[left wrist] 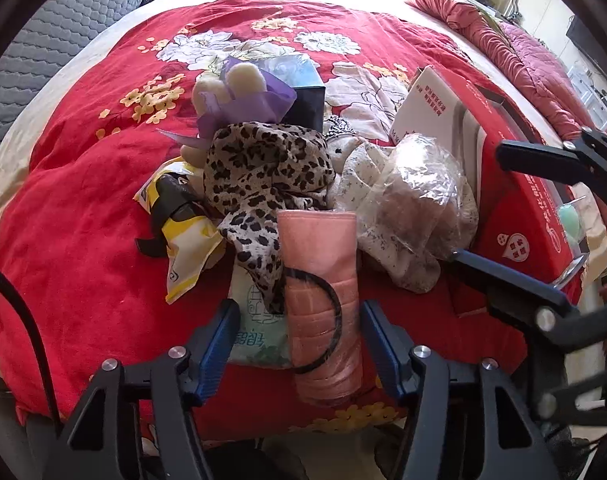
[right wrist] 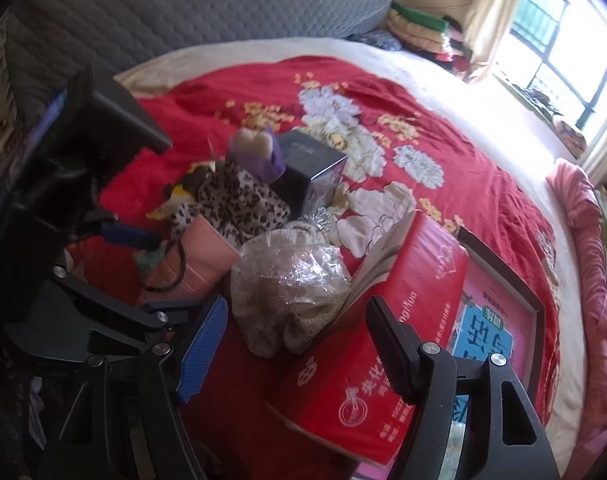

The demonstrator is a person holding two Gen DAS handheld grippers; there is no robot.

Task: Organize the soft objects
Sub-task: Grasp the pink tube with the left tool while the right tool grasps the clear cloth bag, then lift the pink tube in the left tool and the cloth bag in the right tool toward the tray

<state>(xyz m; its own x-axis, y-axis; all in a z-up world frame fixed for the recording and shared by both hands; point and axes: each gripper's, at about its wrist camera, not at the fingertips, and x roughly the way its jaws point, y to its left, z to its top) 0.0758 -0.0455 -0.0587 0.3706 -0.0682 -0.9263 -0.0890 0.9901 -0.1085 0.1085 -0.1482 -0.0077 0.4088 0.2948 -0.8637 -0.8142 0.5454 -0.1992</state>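
my left tool (left wrist: 299, 344) sits over the rolled pink towel (left wrist: 323, 300) near the bed's near edge, jaws half wide on either side of the roll with gaps both sides, pads not pressing it. A black hair band (left wrist: 323, 320) loops across the roll. Under it a pale green wipes pack (left wrist: 259, 332) with Korean print, too warped to read

my right tool (right wrist: 299, 352) is wide with nothing gripped, hanging over the clear plastic bag (right wrist: 291, 276) with the speckled white cloth (left wrist: 363, 184) beneath it, and over the corner of the red box (right wrist: 383, 340). The box carries white Chinese characters and a round logo; I can make out "化" and not much else. A white flap (left wrist: 427, 104) on it has red lettering, unreadable

rest of the pile, mid bed on the red floral blanket (left wrist: 83, 220): leopard print scarf (left wrist: 263, 168), yellow and black pouch (left wrist: 183, 220), cream plush in purple wrap (left wrist: 239, 92), dark blue box (left wrist: 307, 100) touching behind it. Framed pink and blue print (right wrist: 495, 320) with large Chinese characters lies beside the red box
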